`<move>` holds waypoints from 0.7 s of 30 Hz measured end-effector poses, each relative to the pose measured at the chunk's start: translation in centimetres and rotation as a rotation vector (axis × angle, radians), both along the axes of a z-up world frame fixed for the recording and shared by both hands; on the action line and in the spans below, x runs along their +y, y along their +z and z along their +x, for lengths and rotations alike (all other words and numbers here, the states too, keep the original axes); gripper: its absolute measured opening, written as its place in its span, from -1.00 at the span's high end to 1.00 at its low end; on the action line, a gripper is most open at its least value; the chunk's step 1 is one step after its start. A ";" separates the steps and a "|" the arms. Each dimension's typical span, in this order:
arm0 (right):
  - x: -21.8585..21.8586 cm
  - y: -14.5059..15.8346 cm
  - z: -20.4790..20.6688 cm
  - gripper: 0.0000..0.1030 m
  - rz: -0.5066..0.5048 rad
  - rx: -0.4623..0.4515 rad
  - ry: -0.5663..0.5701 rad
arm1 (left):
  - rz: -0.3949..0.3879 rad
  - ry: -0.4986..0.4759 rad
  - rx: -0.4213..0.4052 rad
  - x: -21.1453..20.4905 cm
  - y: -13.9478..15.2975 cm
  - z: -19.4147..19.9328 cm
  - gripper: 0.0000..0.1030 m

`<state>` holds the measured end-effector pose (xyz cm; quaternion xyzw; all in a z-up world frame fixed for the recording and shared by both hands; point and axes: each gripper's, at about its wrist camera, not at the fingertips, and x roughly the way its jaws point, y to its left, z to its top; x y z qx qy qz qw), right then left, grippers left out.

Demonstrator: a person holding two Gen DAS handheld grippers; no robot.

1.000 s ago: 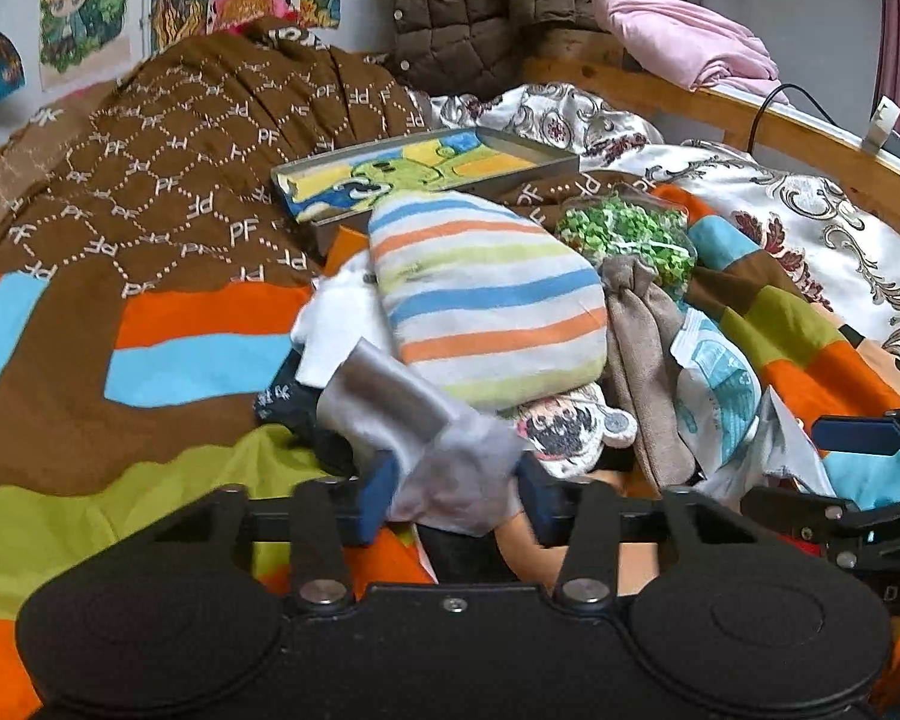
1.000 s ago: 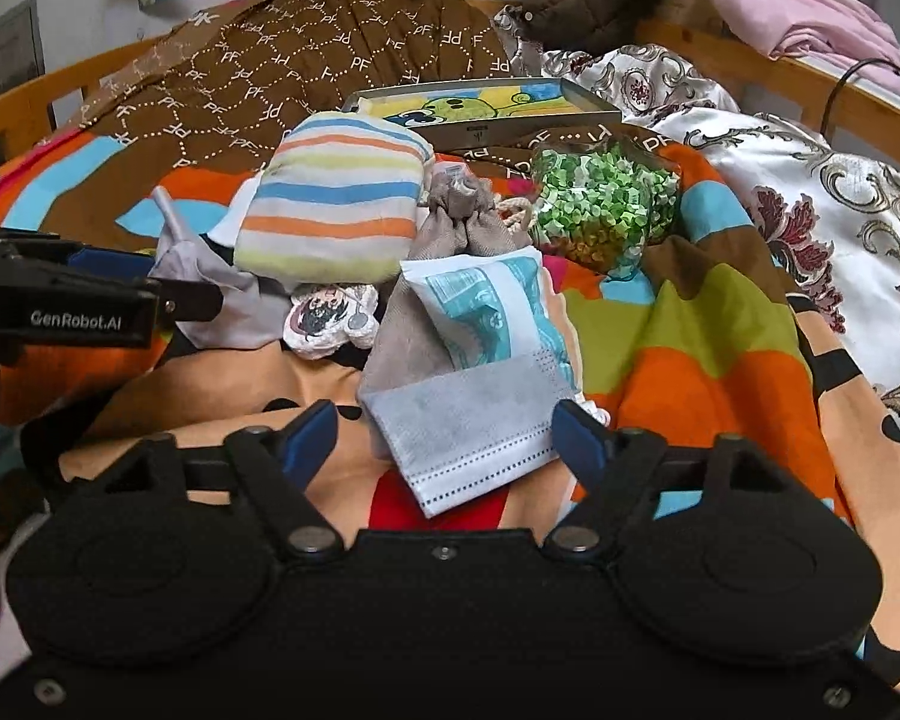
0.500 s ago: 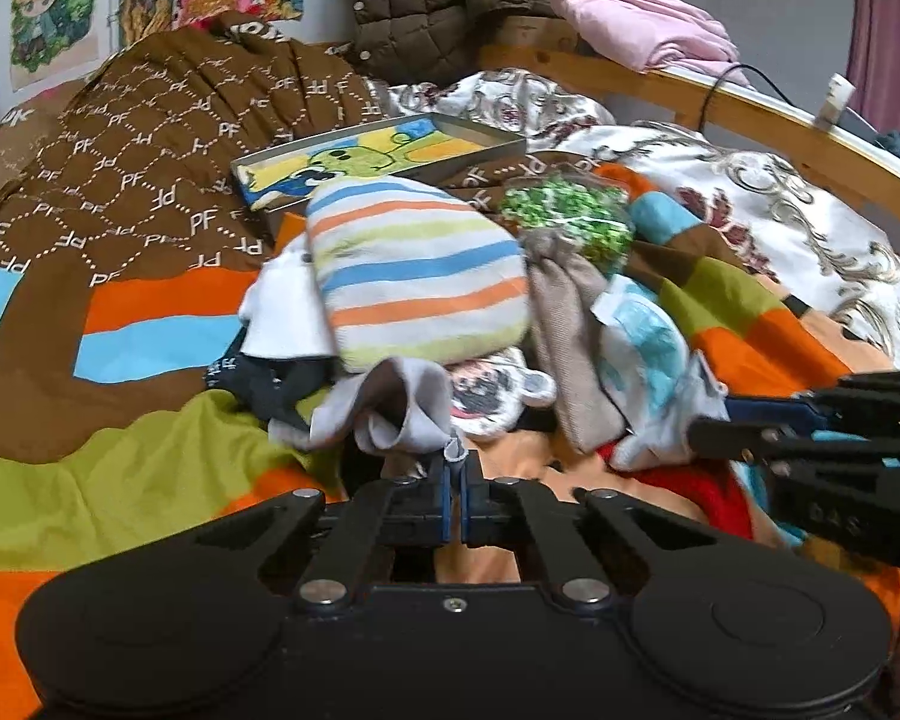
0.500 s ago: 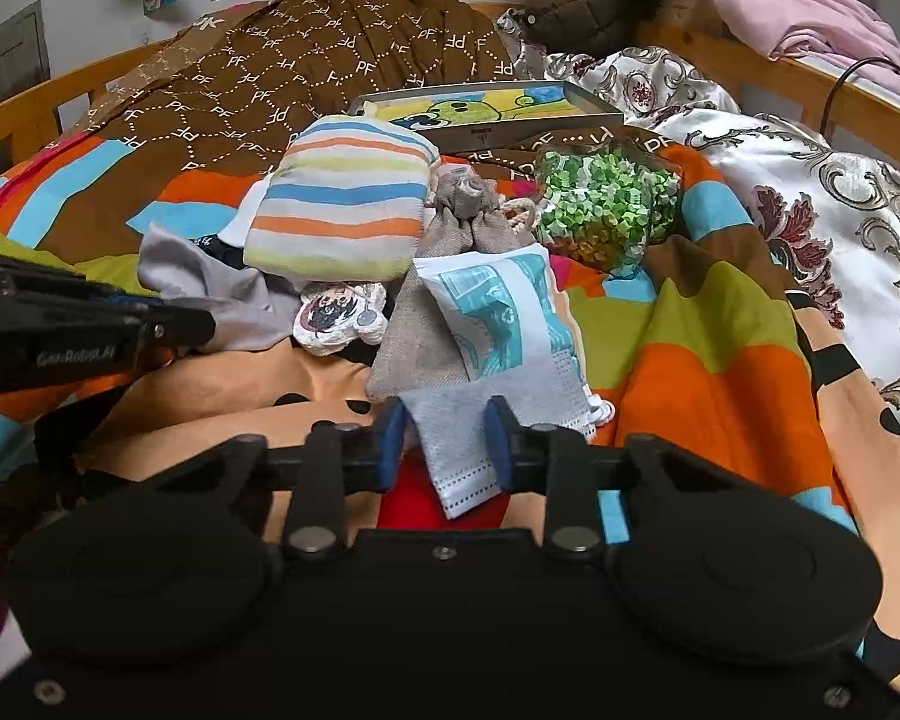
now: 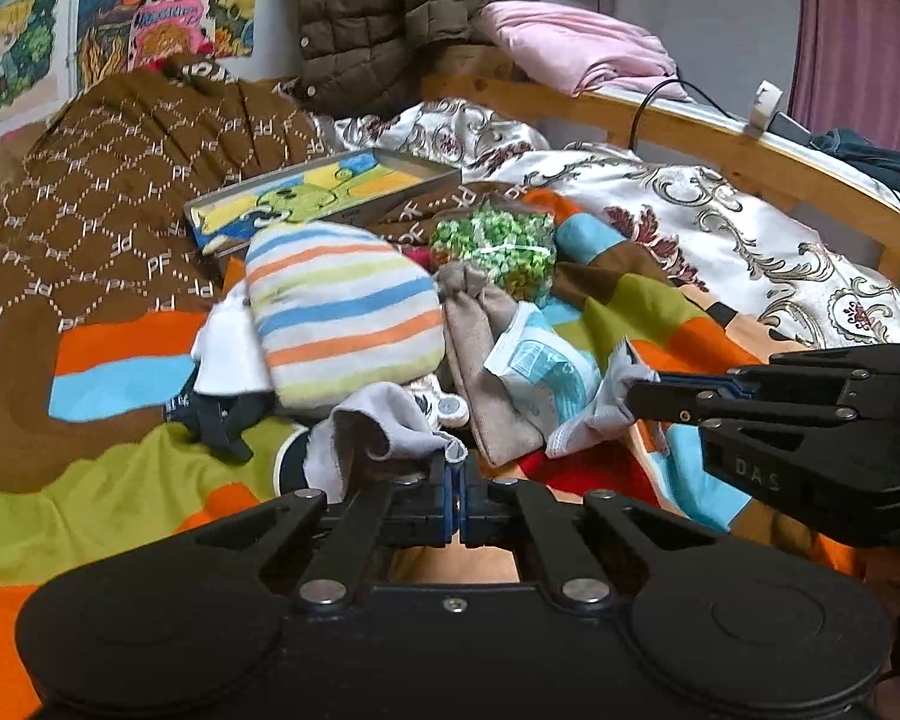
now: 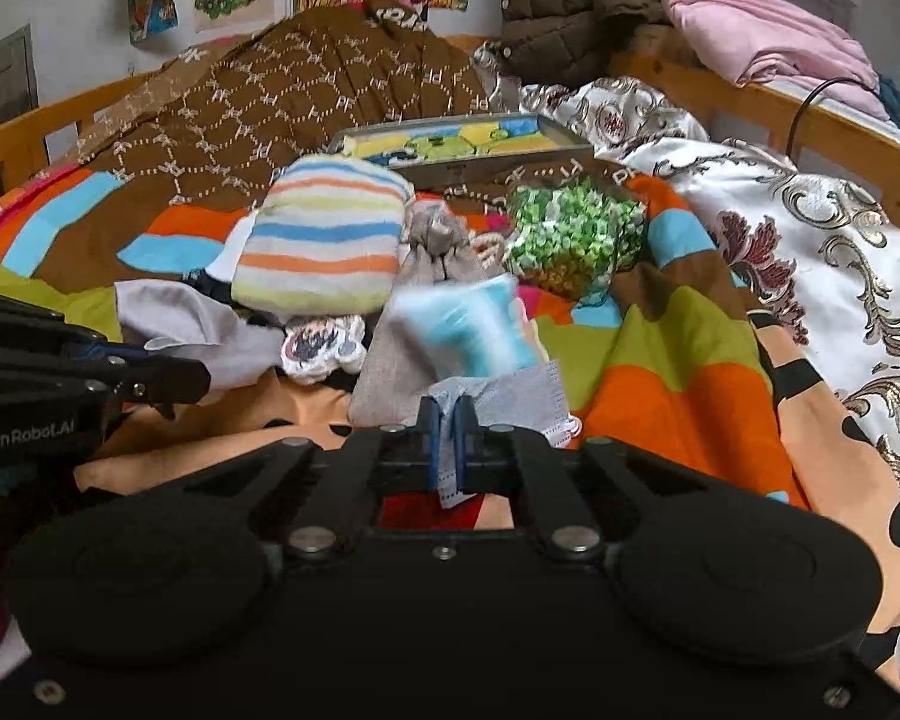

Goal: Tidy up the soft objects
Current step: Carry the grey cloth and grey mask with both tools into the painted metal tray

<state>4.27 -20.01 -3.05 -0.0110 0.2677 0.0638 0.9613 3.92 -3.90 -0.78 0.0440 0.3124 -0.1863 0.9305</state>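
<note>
A: Slippage, mainly. Left hand-held gripper [image 5: 455, 471] pressed nearly together, pinching just a folded edge of the grey cloth [image 5: 384, 420]. Thin bite; likely to pull free on a quick lift.

B: Agreed. Worth noting the snag risk too: rest of the cloth slumped on the heap, beside the cartoon patch [image 5: 444, 405] and a dark sock [image 5: 222, 420]. Could drag either along if raised carelessly.

A: And the right side?

B: Right hand-held gripper [image 6: 448, 420] closed to a narrow slit, clamped on the near edge of the grey mask [image 6: 498, 396]. Firm enough by the look of it, with a strip of mask poking out below the pads.

A: Trouble there?

B: Possibly the blue packet [image 6: 468, 330], blurred and seemingly lying on the far part of the mask. Apt to slide off or get tugged onto the blanket [image 6: 660, 372] if pulled back. Cannot tell whether stuck to the mask or merely resting.

A: Location of both items?

B: On the bed, at the near edge of the pile, just ahead of each set of pads, well short of the striped pouch [image 5: 342, 312].
</note>
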 end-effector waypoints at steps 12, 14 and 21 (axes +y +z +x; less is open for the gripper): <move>-0.3 2.4 -2.6 1.00 0.019 -0.229 0.061 | -0.023 0.003 -0.135 -0.4 3.7 0.1 0.99; -0.5 2.9 -2.9 1.00 0.032 -0.272 0.077 | -0.034 0.008 -0.146 -0.4 4.7 0.5 0.99; -0.9 6.0 -0.8 1.00 0.041 -0.368 0.128 | -0.047 0.036 -0.149 0.3 9.4 3.8 0.99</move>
